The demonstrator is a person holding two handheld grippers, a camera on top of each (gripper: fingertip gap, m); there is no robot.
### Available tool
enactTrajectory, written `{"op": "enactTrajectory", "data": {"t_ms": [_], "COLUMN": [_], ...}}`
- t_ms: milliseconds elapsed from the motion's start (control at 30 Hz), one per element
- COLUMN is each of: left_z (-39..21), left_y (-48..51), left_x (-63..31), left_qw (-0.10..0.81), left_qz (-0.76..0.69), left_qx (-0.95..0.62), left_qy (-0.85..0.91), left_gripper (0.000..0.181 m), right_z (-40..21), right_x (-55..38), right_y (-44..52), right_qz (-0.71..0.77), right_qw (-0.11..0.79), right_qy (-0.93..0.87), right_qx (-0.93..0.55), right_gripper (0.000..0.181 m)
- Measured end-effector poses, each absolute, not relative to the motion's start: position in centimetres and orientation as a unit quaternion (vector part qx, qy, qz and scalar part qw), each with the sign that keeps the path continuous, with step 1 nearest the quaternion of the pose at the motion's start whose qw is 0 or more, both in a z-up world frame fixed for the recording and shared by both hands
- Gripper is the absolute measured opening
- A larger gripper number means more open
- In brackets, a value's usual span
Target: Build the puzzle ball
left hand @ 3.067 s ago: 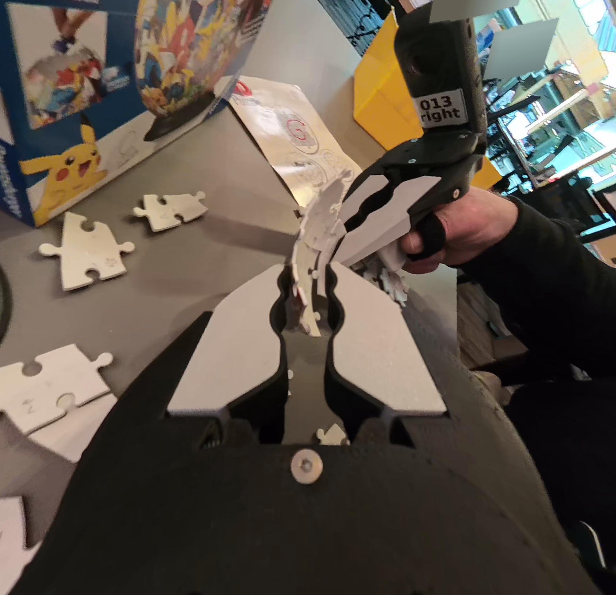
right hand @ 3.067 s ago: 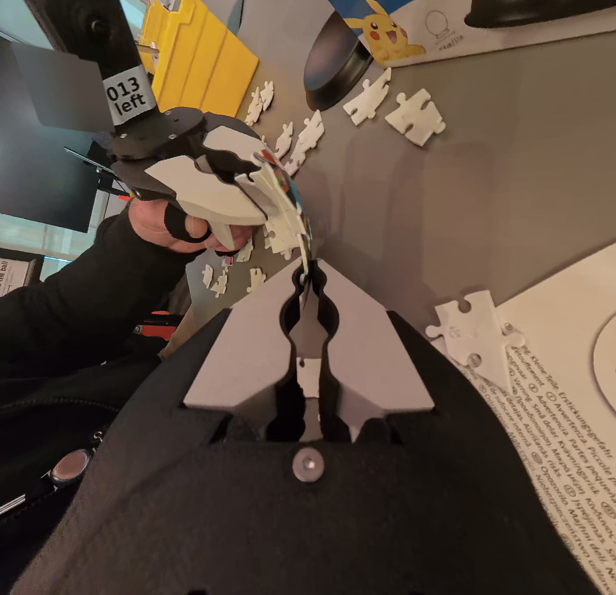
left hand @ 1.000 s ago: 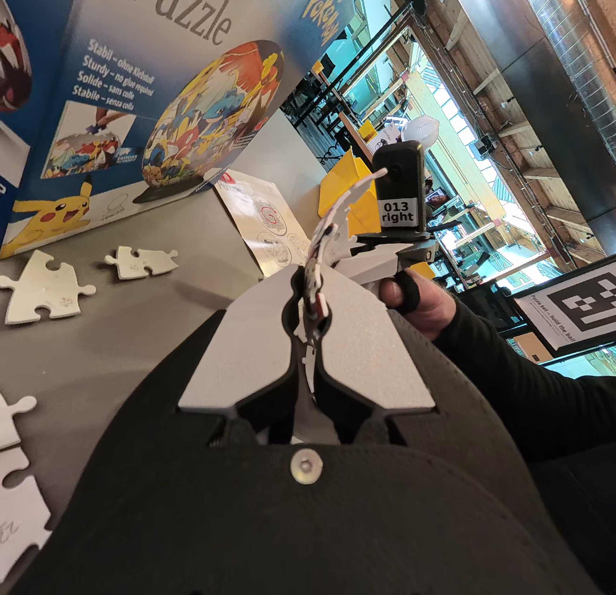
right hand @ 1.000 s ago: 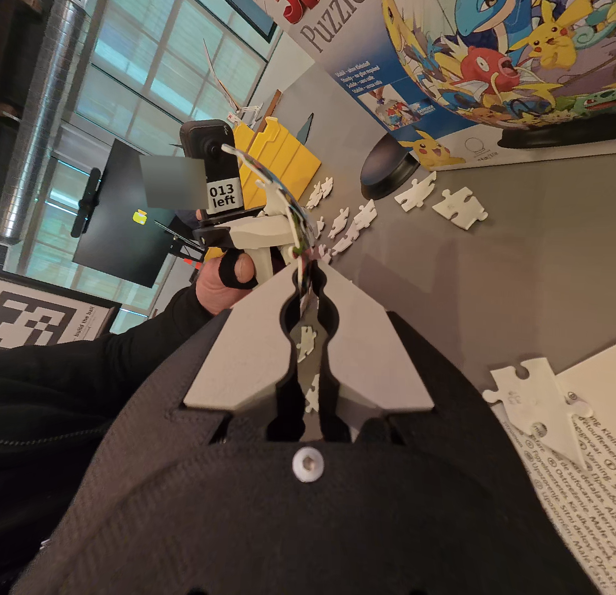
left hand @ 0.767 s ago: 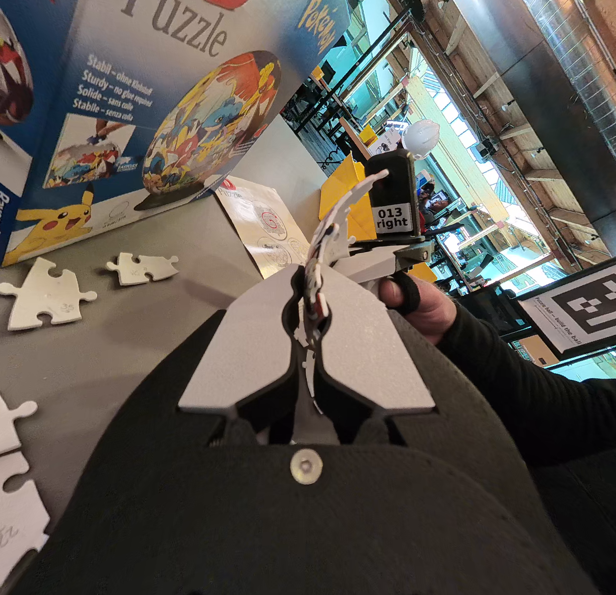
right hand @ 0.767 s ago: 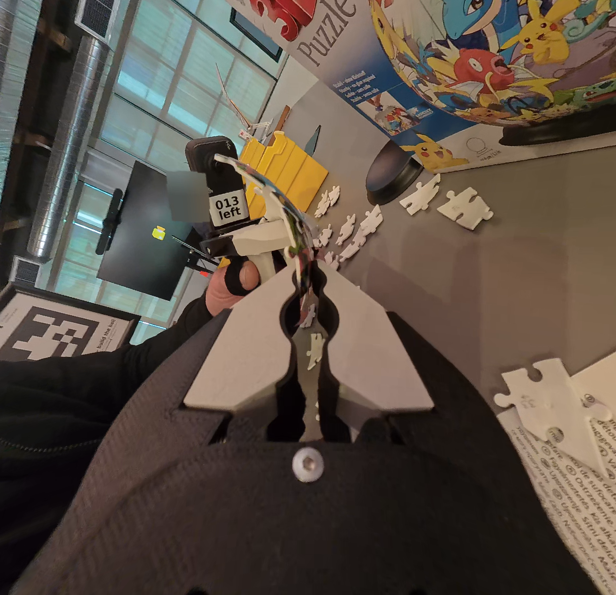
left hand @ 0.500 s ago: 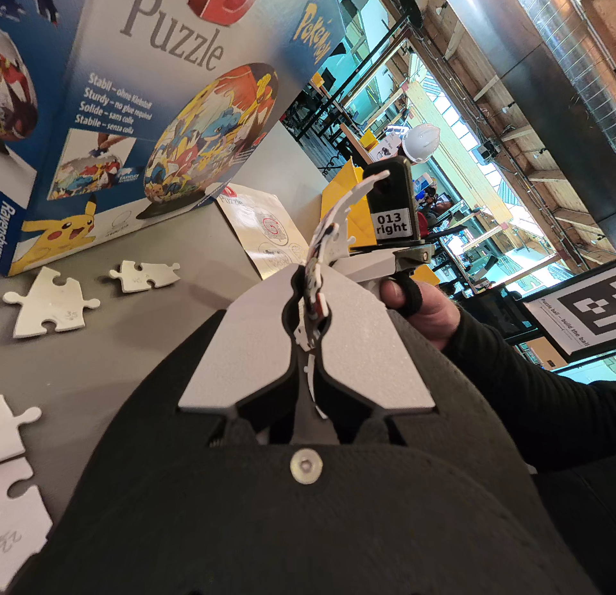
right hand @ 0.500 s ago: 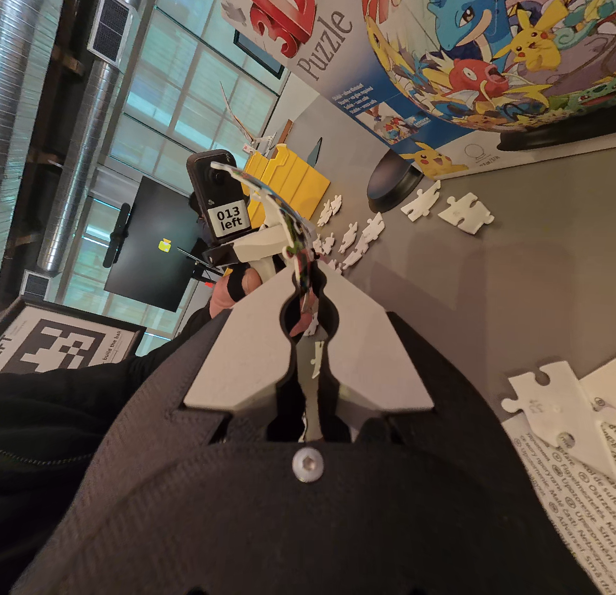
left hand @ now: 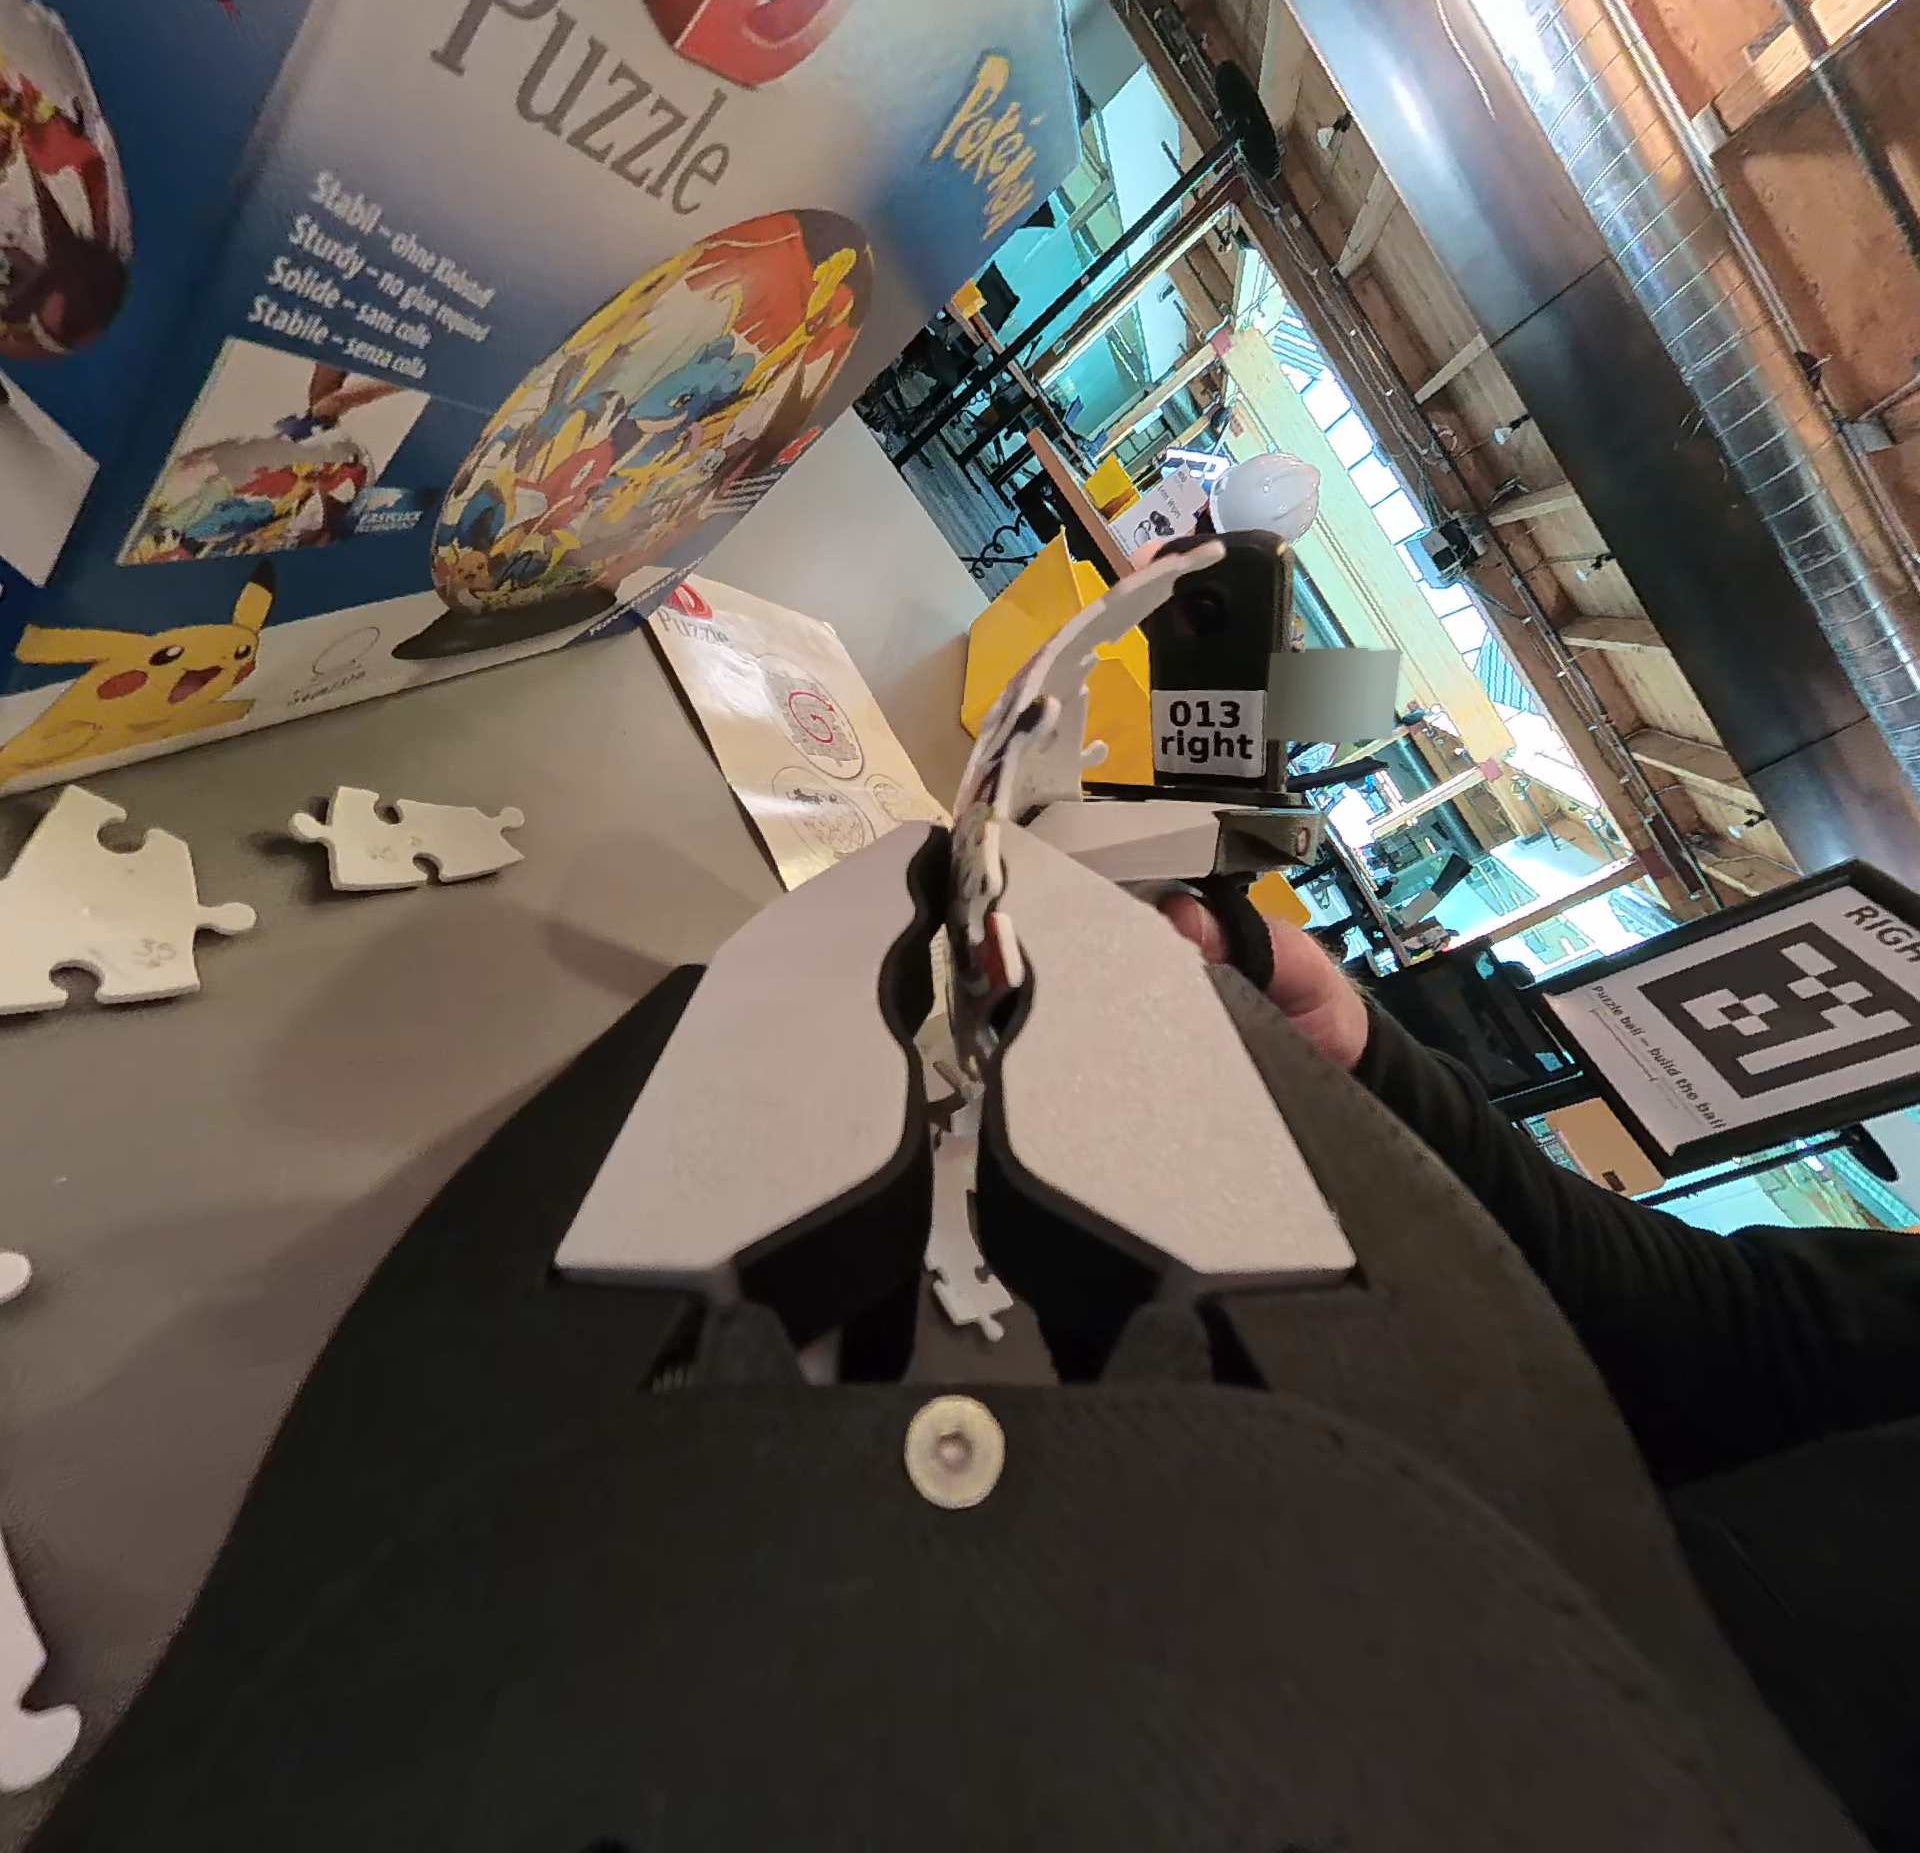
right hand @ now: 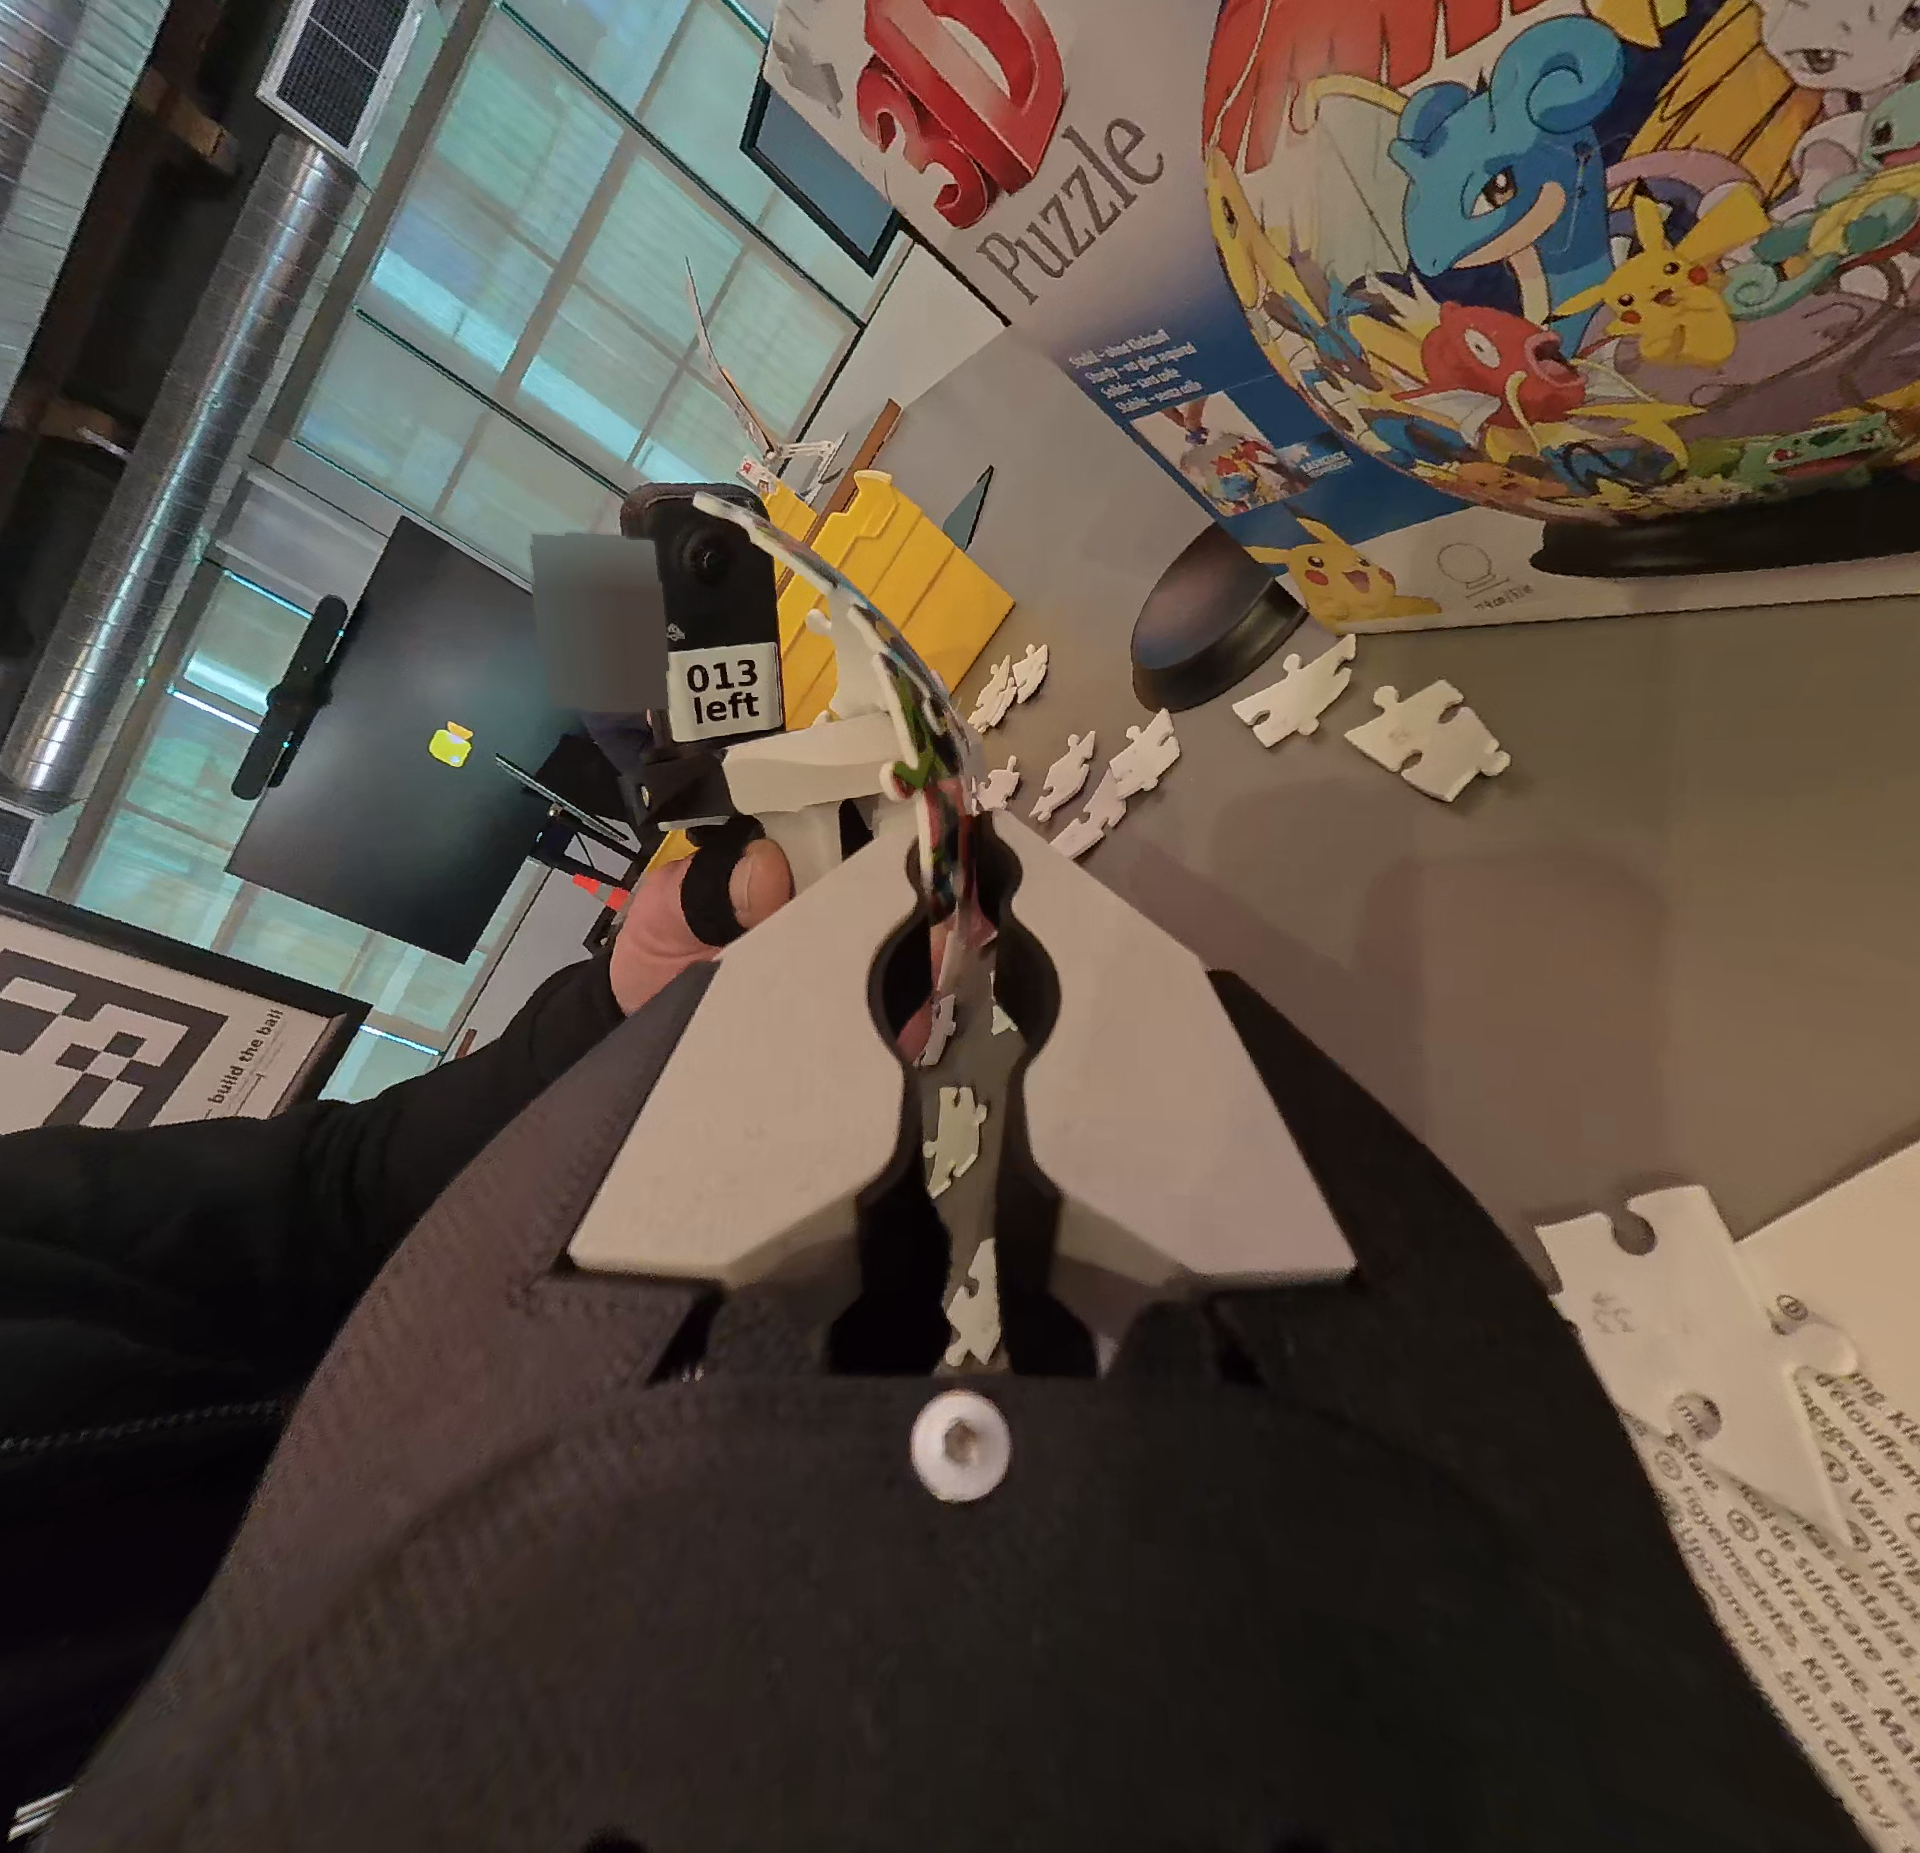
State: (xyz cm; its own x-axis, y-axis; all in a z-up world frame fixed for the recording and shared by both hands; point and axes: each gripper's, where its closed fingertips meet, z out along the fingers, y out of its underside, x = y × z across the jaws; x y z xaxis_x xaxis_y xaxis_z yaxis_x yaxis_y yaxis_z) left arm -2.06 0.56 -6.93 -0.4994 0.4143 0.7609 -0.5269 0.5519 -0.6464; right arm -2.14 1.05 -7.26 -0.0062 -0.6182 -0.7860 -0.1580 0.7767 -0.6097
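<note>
Both grippers have tipped further up since a moment ago, so more of the puzzle box [left hand: 436,276] and ceiling shows behind them. The left gripper [left hand: 971,873] has its jaws narrowed on the curved strip of joined puzzle pieces [left hand: 1023,723], clamping its lower end. The right gripper [right hand: 951,868] pinches the same strip [right hand: 914,702] from the opposite side, jaws narrow too. The strip arcs upward beyond both sets of jaws, held above the desk [left hand: 312,1055]. Each hand wraps a handle, finger through a black loop: right hand [left hand: 1283,972], left hand [right hand: 686,920]. Loose white pieces [right hand: 1413,738] lie on the desk beyond the right jaws.
</note>
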Motion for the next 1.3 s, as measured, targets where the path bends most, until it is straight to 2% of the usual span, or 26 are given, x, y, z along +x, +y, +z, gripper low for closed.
{"op": "enactTrajectory", "data": {"t_ms": [600,767,1033,1300], "left_z": [-6.2,-6.0,-5.9,-5.6], "left_y": [0.4,0.4,0.4,0.4], "left_x": [-2.1,-2.2,-2.3,-2.3], "left_qw": [0.521,0.528,0.530,0.534], "left_qz": [0.474,0.472,0.472,0.472], "left_qx": [0.066,0.066,0.067,0.068], "left_qy": [-0.707,-0.703,-0.701,-0.698], "left_gripper": [0.003,0.003,0.003,0.003], "right_z": [-6.4,-6.2,-6.1,-5.9], "right_x": [-2.0,-2.2,-2.2,-2.3], "right_y": [0.7,0.5,0.8,0.5], "right_qz": [-0.239,-0.228,-0.228,-0.237], "right_qw": [0.631,0.651,0.650,0.652], "right_qy": [0.671,0.666,0.661,0.659], "right_qx": [-0.306,-0.285,-0.298,-0.291], "right_gripper": [0.002,0.006,0.001,0.004]}}
